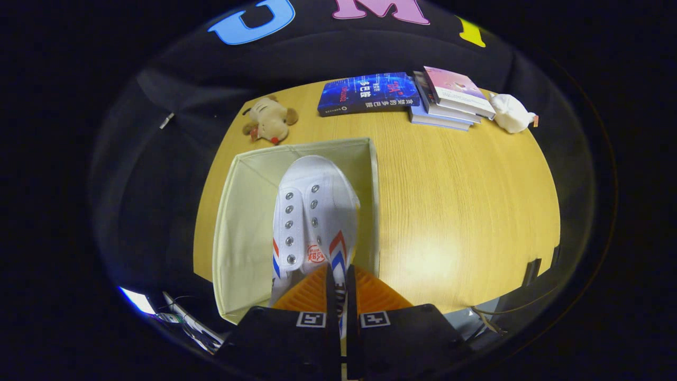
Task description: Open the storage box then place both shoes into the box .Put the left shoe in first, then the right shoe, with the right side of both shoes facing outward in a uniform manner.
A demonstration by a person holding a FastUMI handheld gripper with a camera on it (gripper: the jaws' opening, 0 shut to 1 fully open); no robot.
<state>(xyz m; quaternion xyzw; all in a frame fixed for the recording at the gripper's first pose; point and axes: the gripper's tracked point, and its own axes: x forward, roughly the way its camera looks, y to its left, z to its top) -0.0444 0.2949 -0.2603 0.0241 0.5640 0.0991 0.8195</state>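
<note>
An open, cream-coloured fabric storage box with straight walls and a square mouth stands on the wooden tabletop, nearer its left part, its inside pale and plain. A white canvas lace-up shoe with metal eyelets, no laces showing, red and blue slanted stripes on both sides and a round red mark on its tongue hangs over the box's right half, toe pointing away and top turned up. Its heel end sits pinched between the two fingers of the gripper, which are closed tight on the shoe's rim.
</note>
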